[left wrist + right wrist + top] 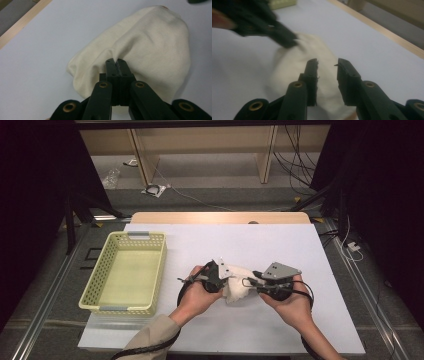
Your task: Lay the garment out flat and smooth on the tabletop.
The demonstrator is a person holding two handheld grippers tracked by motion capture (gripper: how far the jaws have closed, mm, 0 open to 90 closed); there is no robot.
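Cream cloth (150, 50) between my two grippers, on the white bench (280, 240).
Left gripper (117, 62) jaws pinch its near fold; right gripper (327, 63) jaws gape over its other end.

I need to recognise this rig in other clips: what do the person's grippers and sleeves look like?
Both the left gripper and right gripper are black, with brass-coloured pivot rivets and trailing black cables. The right one carries a grey three-cornered plate. A beige sleeve covers the left forearm.
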